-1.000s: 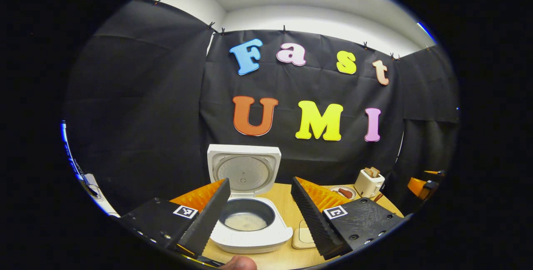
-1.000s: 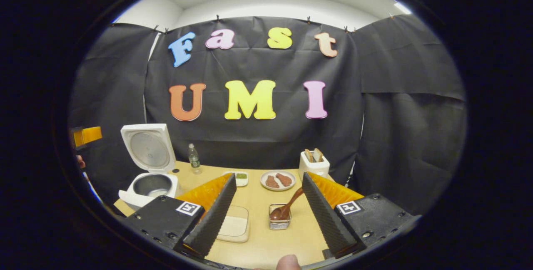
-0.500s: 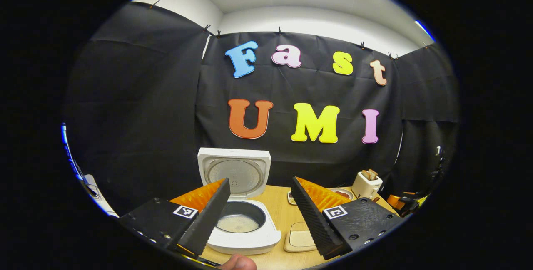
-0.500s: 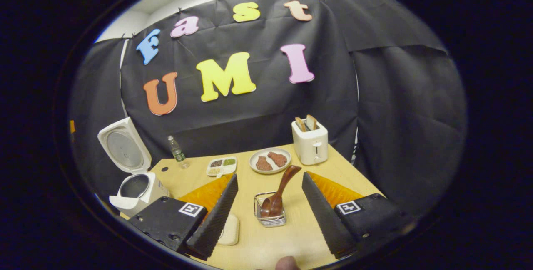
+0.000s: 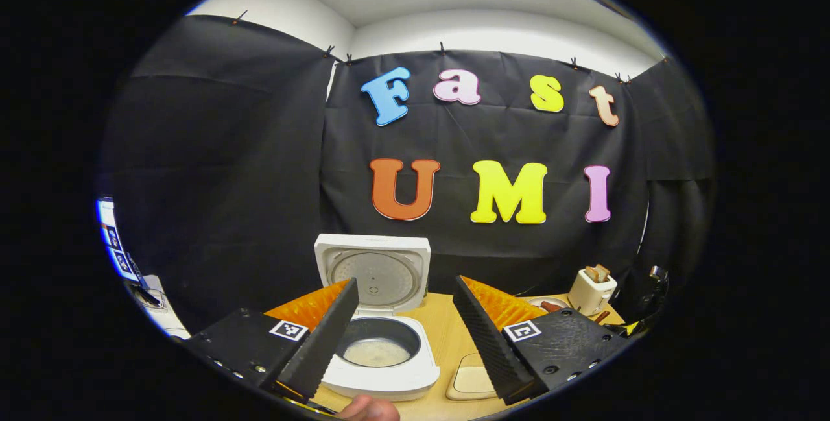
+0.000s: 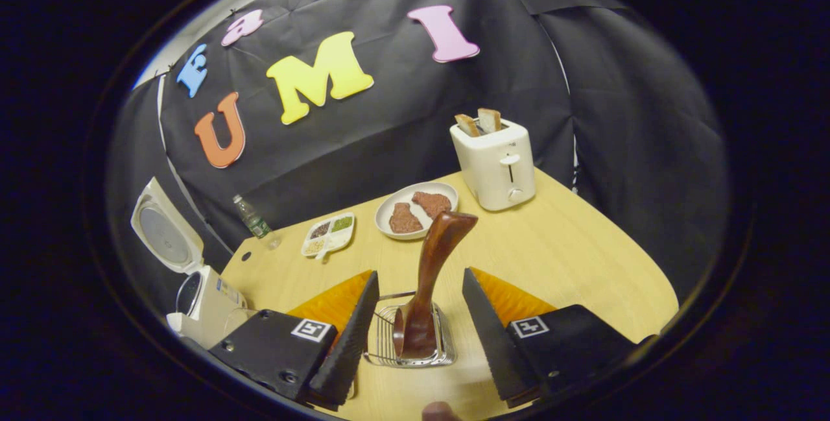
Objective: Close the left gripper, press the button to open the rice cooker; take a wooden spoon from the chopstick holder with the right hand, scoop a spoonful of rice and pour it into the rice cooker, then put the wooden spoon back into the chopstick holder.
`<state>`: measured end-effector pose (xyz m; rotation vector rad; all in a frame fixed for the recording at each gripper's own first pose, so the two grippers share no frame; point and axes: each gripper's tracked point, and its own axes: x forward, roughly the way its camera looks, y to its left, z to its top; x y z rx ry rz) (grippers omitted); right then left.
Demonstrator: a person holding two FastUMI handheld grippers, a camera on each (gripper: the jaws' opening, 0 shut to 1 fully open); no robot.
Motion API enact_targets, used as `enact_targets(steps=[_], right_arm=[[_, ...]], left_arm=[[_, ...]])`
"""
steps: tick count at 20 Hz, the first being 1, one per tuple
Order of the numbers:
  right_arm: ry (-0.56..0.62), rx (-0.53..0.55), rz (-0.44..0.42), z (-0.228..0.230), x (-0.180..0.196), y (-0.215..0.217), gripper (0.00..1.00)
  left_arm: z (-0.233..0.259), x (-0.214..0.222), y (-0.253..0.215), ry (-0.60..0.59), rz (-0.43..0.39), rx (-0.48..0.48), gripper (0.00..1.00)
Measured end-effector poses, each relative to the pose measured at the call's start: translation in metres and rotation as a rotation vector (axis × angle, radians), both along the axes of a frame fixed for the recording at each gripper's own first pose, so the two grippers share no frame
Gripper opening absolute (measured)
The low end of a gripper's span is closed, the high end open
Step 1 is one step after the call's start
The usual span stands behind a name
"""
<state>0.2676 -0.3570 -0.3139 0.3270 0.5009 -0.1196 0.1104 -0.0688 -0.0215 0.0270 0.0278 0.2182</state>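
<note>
Wooden table [image 6: 583, 239] under both your grippers | left gripper [image 5: 405, 336] jaws wide, empty, rice cooker [image 5: 379, 356] lid-up between them | right gripper [image 6: 415, 336] jaws wide, holding nothing, wooden spoon [image 6: 428, 278] standing in chopstick holder [image 6: 389, 349] between them.

In the right gripper view the left finger of the right hand-held gripper [image 6: 415, 336] hides the left side of the chopstick holder [image 6: 410, 343] and part of the rice cooker [image 6: 207, 298], while the small tray's [image 6: 329, 235] contents are too small to tell.
</note>
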Motion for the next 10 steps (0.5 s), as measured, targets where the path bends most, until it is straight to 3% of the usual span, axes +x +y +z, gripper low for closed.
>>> enact_targets(steps=[2, 3, 5, 7, 10], right_arm=[[0.017, 0.02, 0.007, -0.011, 0.014, -0.004, 0.72], [0.021, 0.027, 0.012, -0.014, 0.02, -0.005, 0.74], [0.035, 0.055, 0.019, -0.023, 0.029, -0.006, 0.58], [0.047, 0.069, 0.025, -0.029, 0.034, -0.008, 0.51], [0.052, 0.092, 0.025, -0.026, 0.032, -0.003, 0.29]], left_arm=[[-0.001, 0.0, 0.004, 0.006, 0.017, 0.018, 0.94], [0.0, -0.001, 0.007, 0.003, 0.029, 0.02, 0.94], [-0.002, -0.004, 0.014, 0.007, 0.055, 0.011, 0.94], [-0.006, -0.009, 0.022, 0.013, 0.083, 0.012, 0.94], [-0.008, -0.014, 0.028, 0.018, 0.105, 0.001, 0.94]])
